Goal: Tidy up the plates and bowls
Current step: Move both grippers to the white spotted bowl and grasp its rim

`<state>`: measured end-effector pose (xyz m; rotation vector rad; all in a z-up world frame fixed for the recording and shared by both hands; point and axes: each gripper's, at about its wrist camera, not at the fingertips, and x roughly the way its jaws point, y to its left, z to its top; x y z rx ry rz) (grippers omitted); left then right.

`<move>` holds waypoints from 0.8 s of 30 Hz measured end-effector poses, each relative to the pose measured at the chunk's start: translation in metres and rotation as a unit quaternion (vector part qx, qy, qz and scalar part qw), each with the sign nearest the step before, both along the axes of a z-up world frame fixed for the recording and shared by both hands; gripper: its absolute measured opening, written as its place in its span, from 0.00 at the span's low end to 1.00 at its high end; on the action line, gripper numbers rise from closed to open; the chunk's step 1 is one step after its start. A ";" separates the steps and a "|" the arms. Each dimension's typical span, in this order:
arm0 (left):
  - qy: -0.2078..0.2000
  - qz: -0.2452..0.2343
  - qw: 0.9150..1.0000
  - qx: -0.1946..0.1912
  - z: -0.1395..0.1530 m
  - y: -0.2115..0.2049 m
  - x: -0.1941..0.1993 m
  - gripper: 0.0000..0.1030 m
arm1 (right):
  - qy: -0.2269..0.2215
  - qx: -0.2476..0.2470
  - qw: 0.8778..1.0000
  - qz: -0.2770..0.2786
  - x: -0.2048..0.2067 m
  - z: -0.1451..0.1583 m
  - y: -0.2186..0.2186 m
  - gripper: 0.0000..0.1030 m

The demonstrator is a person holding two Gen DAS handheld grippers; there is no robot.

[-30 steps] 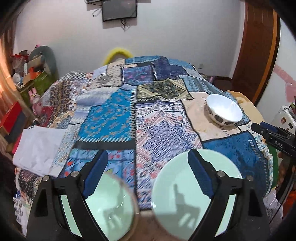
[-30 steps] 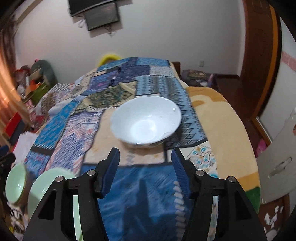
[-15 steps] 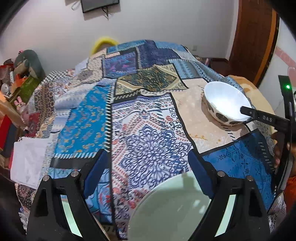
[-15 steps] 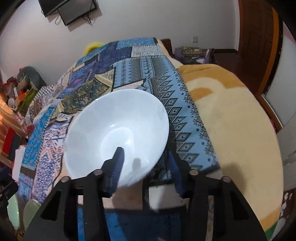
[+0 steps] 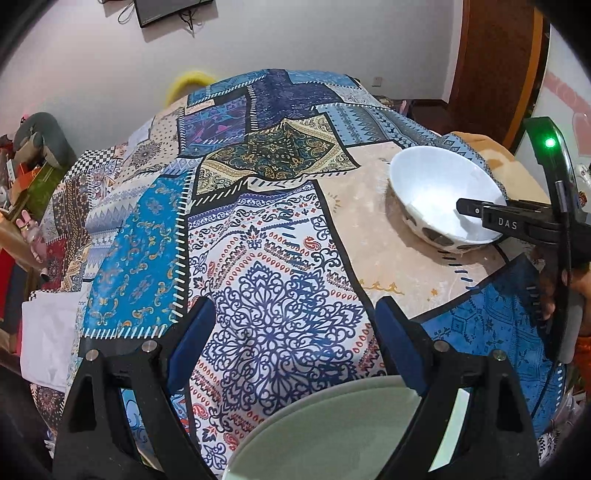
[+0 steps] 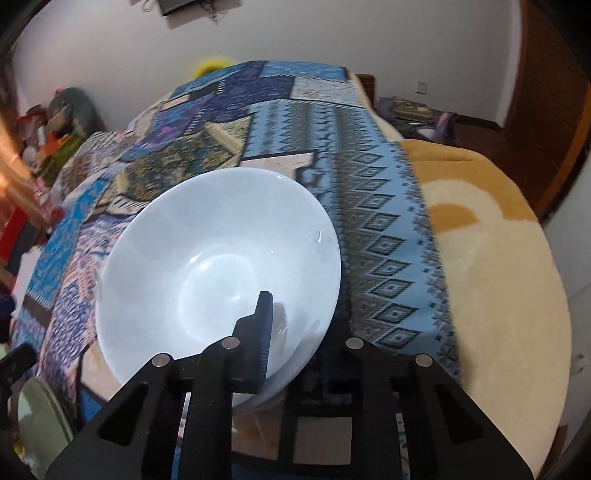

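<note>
Right hand-held gripper (image 6: 291,332) marked "DAS", clamping white bowl (image 6: 218,273) rim, left hand-held gripper (image 5: 291,343) released

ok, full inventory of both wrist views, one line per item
white bowl: 1, white inside with dark spots outside, right side of the bed, rim between the right gripper's fingers
green plate: 1, pale green, near edge under the left gripper
patchwork cover: 1, blue and multicolour, over the bed
yellow blanket: 1, cream and orange, right of the cover
screen: 1, dark, on the wall
left gripper: 1, black with blue pads, open
right gripper: 1, black, shut on the bowl rim
</note>
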<state>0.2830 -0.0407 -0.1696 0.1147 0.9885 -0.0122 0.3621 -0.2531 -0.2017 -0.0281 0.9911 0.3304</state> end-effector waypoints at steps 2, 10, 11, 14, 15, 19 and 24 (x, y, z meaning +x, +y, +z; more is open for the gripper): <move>0.003 0.000 1.000 -0.004 -0.001 -0.001 0.003 0.86 | -0.005 -0.010 1.000 0.020 -0.004 -0.001 0.008 0.19; 0.000 0.000 1.000 -0.006 0.000 -0.008 0.025 0.86 | 0.005 -0.011 0.993 0.116 -0.028 -0.002 0.042 0.18; -0.001 0.003 1.000 -0.003 -0.001 -0.008 0.028 0.86 | 0.007 -0.009 0.992 0.124 -0.031 -0.002 0.046 0.18; 0.007 0.010 1.000 -0.001 -0.007 -0.006 0.033 0.86 | 0.021 0.005 0.990 0.137 -0.035 -0.003 0.051 0.19; 0.015 0.012 1.000 -0.004 -0.011 -0.005 0.034 0.86 | 0.025 0.009 0.990 0.139 -0.036 -0.004 0.051 0.19; 0.054 0.015 0.998 -0.024 -0.026 -0.002 0.038 0.67 | 0.032 0.011 0.989 0.145 -0.041 -0.005 0.056 0.19; 0.084 0.008 0.996 -0.041 -0.042 -0.005 0.040 0.45 | 0.055 0.038 0.990 0.123 -0.038 -0.005 0.053 0.19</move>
